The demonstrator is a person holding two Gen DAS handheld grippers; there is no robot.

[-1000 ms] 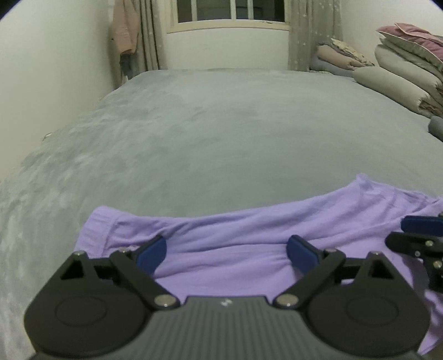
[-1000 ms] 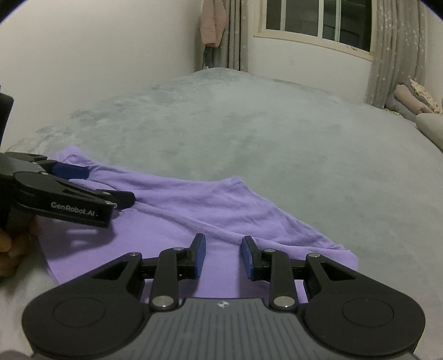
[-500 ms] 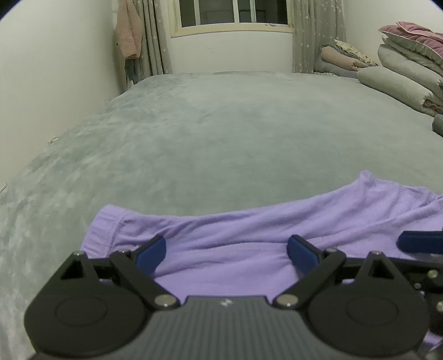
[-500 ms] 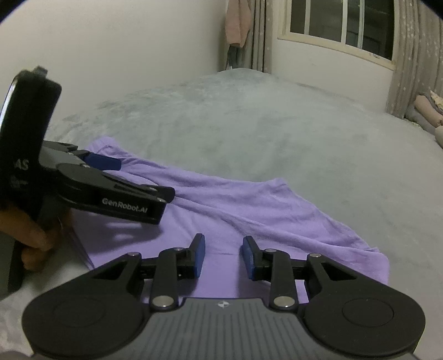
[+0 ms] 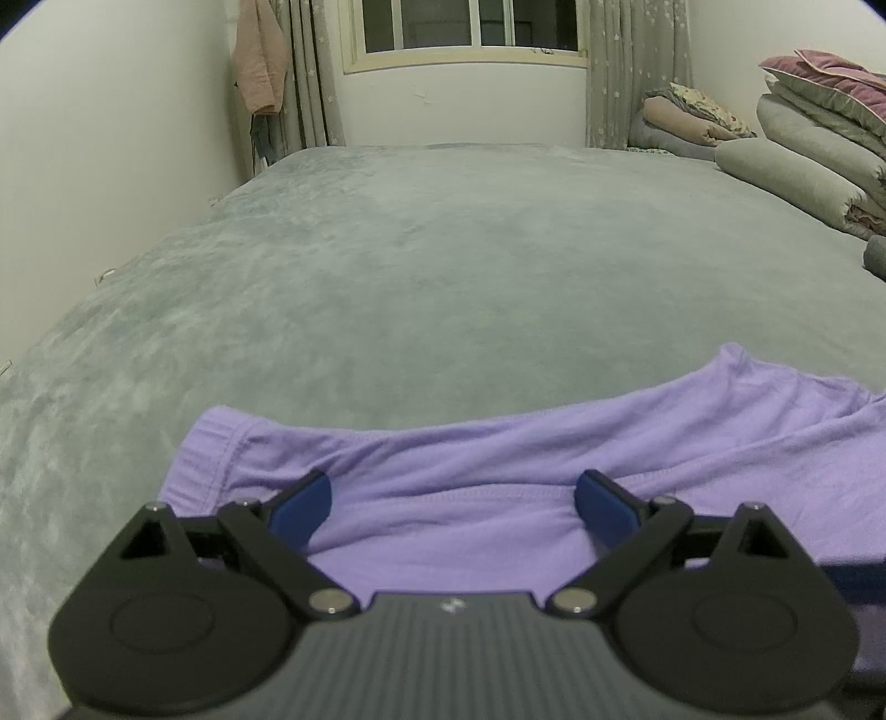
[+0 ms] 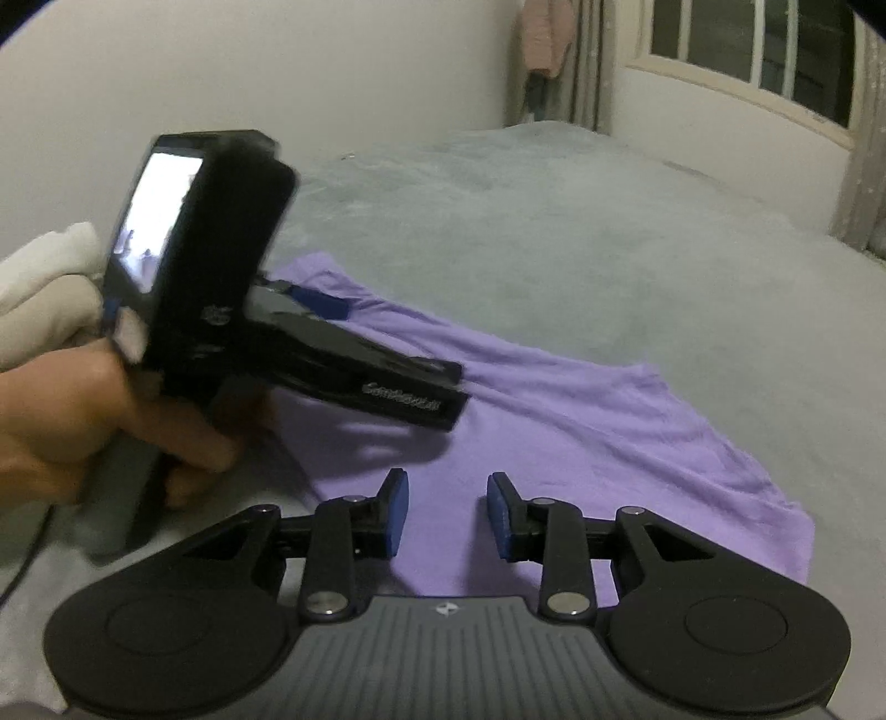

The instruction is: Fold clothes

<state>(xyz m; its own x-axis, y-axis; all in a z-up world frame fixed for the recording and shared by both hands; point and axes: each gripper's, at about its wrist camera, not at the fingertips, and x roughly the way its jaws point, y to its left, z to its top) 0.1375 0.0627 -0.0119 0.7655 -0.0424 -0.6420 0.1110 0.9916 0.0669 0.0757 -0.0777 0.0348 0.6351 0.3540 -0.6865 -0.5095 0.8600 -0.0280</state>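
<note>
A purple garment [image 5: 498, 459] lies spread flat on the grey bed cover [image 5: 443, 249], near the front edge. My left gripper [image 5: 454, 493] stands wide open just above its near hem, with only flat cloth below the blue pads. In the right wrist view the same garment [image 6: 581, 421] runs off to the right. There the left gripper [image 6: 387, 354] is held by a hand [image 6: 83, 421] and reaches over the cloth's left part. My right gripper [image 6: 447, 498] hovers over the near edge, its jaws a small way apart with nothing pressed between them.
Folded quilts and pillows [image 5: 819, 138] are stacked along the bed's right side. A window [image 5: 470, 27] with curtains is at the far end, and a pink garment [image 5: 260, 61] hangs in the left corner. A white wall runs along the left. A pale sleeve [image 6: 44, 288] shows behind the hand.
The right gripper has swung left and drawn back, so the left gripper and its hand now loom large in its view. It has left the left wrist view. The left gripper stayed put.
</note>
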